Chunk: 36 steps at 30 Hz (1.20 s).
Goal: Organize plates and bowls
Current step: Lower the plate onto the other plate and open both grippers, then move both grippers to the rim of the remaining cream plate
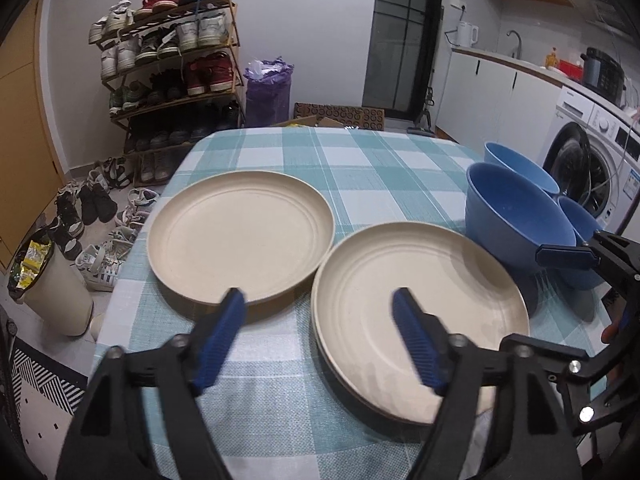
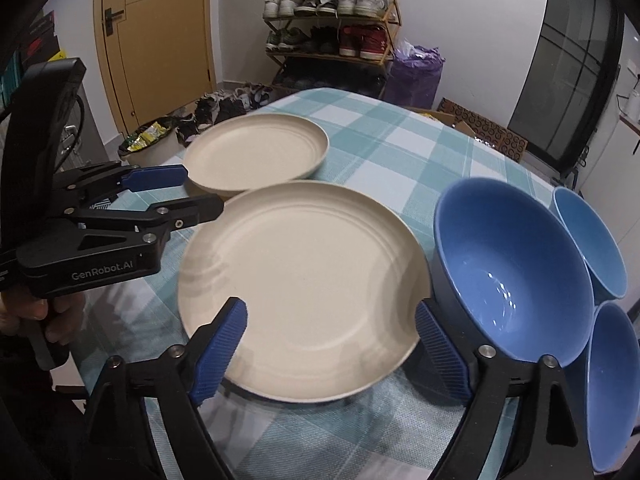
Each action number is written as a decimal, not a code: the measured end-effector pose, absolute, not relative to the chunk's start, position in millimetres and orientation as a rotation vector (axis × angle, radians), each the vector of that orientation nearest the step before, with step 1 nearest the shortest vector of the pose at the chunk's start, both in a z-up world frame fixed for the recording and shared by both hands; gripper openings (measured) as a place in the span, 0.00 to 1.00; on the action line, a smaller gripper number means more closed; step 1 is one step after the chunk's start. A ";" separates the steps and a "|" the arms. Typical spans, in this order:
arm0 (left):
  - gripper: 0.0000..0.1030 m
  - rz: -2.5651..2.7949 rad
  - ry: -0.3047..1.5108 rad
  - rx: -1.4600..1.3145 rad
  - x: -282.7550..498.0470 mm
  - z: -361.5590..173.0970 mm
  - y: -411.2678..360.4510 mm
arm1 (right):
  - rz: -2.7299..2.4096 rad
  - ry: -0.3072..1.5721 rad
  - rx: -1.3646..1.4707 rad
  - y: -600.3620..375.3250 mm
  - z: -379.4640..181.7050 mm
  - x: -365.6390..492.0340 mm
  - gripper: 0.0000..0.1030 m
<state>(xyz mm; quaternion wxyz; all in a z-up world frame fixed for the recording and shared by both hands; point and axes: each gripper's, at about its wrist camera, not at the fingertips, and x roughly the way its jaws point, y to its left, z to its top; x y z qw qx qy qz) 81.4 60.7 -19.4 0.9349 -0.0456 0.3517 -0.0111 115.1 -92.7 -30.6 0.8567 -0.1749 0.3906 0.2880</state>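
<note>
Kitchen corner with a shoe rack [image 1: 168,60] and a washing machine [image 1: 592,152] behind; a table [image 1: 280,420] under a teal check cloth carries the crockery.

Landmark taken: the near cream plate [image 2: 304,280]. It appears to sit on another plate, since a second rim is seen below its near edge in the left wrist view, though this is not certain. A far cream plate [image 2: 256,152] lies just behind it, rims very close or touching. Three blue bowls are grouped on its right: a large bowl [image 2: 508,268] just beside its rim, tilted and leaning on the two smaller bowls [image 2: 592,240] behind it.

Left hand-held gripper [image 1: 320,316]: jaws wide, nothing between them, held above the gap between the two plates. Right hand-held gripper [image 2: 332,328]: jaws wide, empty, above the landmark plate's near edge, one blue pad close to the large bowl.

Risks judged:
- the tilted bowl could be knocked and roll if brushed by the right pad;
- a thin plate rim could slip from the pads if pinched shallowly;
- the cloth could be dragged if a plate is slid rather than lifted.
</note>
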 end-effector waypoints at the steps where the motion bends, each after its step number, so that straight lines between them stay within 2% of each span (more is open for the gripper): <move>1: 0.83 -0.016 0.711 -0.094 80.4 -17.8 62.4 | 0.612 0.808 -0.354 -91.3 -26.3 114.9 0.90; 2: 0.85 -0.011 0.707 -0.093 80.1 -16.5 63.4 | 0.618 0.802 -0.342 -90.8 -23.1 115.7 0.91; 3: 0.95 -0.001 0.706 -0.088 79.9 -15.1 64.5 | 0.625 0.799 -0.326 -90.1 -20.0 116.8 0.93; 4: 1.00 0.011 0.701 -0.080 79.2 -13.8 65.0 | 0.632 0.797 -0.308 -89.9 -16.7 118.2 0.93; 8: 1.00 0.021 0.680 -0.070 77.5 -8.6 69.6 | 0.630 0.794 -0.253 -85.5 -5.0 131.7 0.97; 22: 1.00 0.134 0.683 -0.227 80.9 -5.8 127.1 | 0.628 0.796 -0.193 -60.9 17.9 168.1 0.98; 36: 1.00 0.194 0.680 -0.253 95.5 -7.8 151.1 | 0.640 0.805 -0.178 -37.8 17.7 194.9 0.98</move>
